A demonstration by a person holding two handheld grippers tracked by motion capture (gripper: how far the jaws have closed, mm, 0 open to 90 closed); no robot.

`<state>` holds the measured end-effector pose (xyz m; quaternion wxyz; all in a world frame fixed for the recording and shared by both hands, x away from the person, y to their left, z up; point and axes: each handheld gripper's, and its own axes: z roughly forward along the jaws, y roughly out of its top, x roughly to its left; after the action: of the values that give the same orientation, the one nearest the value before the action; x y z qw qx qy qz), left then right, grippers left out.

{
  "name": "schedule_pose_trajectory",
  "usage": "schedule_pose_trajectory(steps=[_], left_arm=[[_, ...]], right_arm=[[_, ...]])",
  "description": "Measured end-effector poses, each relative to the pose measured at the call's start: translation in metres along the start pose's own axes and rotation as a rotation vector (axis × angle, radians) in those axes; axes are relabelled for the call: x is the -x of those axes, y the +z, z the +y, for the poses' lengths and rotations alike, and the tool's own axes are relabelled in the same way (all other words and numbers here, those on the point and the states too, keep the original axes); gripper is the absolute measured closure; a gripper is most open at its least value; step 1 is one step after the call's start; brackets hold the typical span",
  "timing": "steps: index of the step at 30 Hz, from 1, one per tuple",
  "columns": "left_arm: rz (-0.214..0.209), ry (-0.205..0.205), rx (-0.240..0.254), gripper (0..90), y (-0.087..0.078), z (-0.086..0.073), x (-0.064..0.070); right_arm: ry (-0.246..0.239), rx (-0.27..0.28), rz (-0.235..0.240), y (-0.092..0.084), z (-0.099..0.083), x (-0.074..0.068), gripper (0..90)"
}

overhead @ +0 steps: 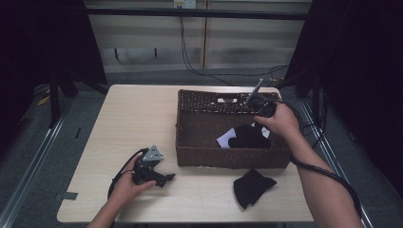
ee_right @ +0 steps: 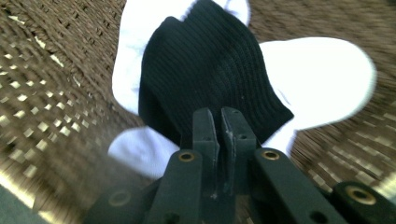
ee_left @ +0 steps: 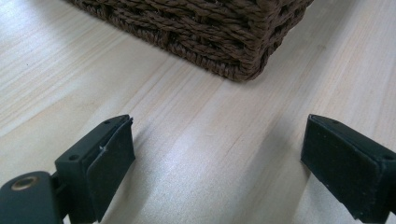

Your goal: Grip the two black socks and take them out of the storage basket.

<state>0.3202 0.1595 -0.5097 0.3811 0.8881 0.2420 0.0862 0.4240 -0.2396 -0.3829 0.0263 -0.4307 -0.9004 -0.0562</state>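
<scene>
The high view looked forward and down from above the person's side, taking in the whole desk (overhead: 142,114) and the woven basket (overhead: 199,156). The left gripper view sat low and close over the desk, facing the basket's corner (ee_left: 243,65). The right gripper view looked steeply down into the basket from very near, onto a black sock (ee_right: 210,79) over white cloth (ee_right: 327,79). All three shared the basket.
</scene>
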Motion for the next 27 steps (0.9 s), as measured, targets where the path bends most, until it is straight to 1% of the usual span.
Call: schedule_pose_trajectory(steps=[1, 2, 3, 4, 5, 6, 7, 8, 10, 12, 15, 17, 18, 19, 20, 21, 22, 23, 24, 27], left_arm=[[0.002, -0.001, 0.004, 8.8, 0.0, 0.0, 0.0], [0.002, -0.001, 0.004, 8.8, 0.0, 0.0, 0.0], [0.002, -0.001, 0.003, 8.9, 0.0, 0.0, 0.0], [0.002, -0.001, 0.003, 8.9, 0.0, 0.0, 0.0], [0.002, -0.001, 0.004, 8.8, 0.0, 0.0, 0.0], [0.002, -0.001, 0.004, 8.8, 0.0, 0.0, 0.0], [0.003, -0.001, 0.004, 8.8, 0.0, 0.0, 0.0], [0.002, -0.001, 0.003, 8.8, 0.0, 0.0, 0.0], [0.002, -0.001, 0.003, 8.8, 0.0, 0.0, 0.0], [0.002, 0.0, 0.004, 8.8, 0.0, 0.0, 0.0], [0.002, 0.0, 0.004, 8.8, 0.0, 0.0, 0.0], [0.001, 0.001, 0.004, 8.7, 0.0, 0.0, 0.0], [-0.001, 0.001, 0.007, 8.6, 0.001, 0.0, 0.0], [-0.001, 0.002, 0.005, 8.6, 0.001, 0.0, 0.0], [-0.002, -0.001, 0.007, 8.5, 0.001, 0.0, 0.0], [-0.003, -0.001, 0.007, 8.5, 0.001, 0.0, 0.0], [-0.002, -0.002, 0.007, 8.5, 0.001, 0.0, 0.0], [-0.002, -0.001, 0.007, 8.5, 0.001, 0.0, 0.0], [-0.001, 0.002, 0.006, 8.5, 0.001, 0.0, 0.0], [-0.001, 0.001, 0.006, 8.5, 0.001, 0.0, 0.0]], right_arm=[[-0.002, 0.0, 0.005, 0.006, 0.0, 0.0, 78.5], [0.006, 0.005, 0.004, 0.014, 0.0, 0.001, 71.1], [0.01, 0.012, 0.007, 0.021, -0.001, 0.001, 66.0], [0.014, 0.006, 0.017, 0.024, -0.001, 0.002, 61.7], [0.026, 0.009, 0.007, 0.025, -0.002, 0.003, 59.2], [0.045, 0.028, -0.009, 0.024, -0.004, 0.006, 57.5], [0.048, 0.029, -0.008, 0.023, -0.005, 0.008, 53.6], [0.059, 0.019, -0.017, 0.022, -0.007, 0.011, 48.3], [0.093, 0.0, -0.034, 0.023, -0.013, 0.018, 42.0], [0.111, -0.025, -0.031, 0.027, -0.018, 0.022, 41.5], [0.114, -0.08, -0.008, 0.042, -0.025, 0.023, 38.0], [0.116, -0.093, 0.005, 0.05, -0.026, 0.023, 37.2], [0.114, -0.097, 0.02, 0.054, -0.026, 0.024, 37.7], [0.116, -0.1, 0.029, 0.057, -0.026, 0.023, 42.3], [0.119, -0.102, 0.033, 0.059, -0.026, 0.023, 51.0], [0.119, -0.11, 0.049, 0.061, -0.027, 0.023, 60.2], [0.115, -0.105, 0.063, 0.059, -0.027, 0.023, 69.5], [0.112, -0.095, 0.071, 0.057, -0.027, 0.023, 76.1], [0.109, -0.095, 0.075, 0.055, -0.027, 0.022, 80.2], [0.09, -0.105, 0.073, 0.043, -0.026, 0.019, 82.5]])
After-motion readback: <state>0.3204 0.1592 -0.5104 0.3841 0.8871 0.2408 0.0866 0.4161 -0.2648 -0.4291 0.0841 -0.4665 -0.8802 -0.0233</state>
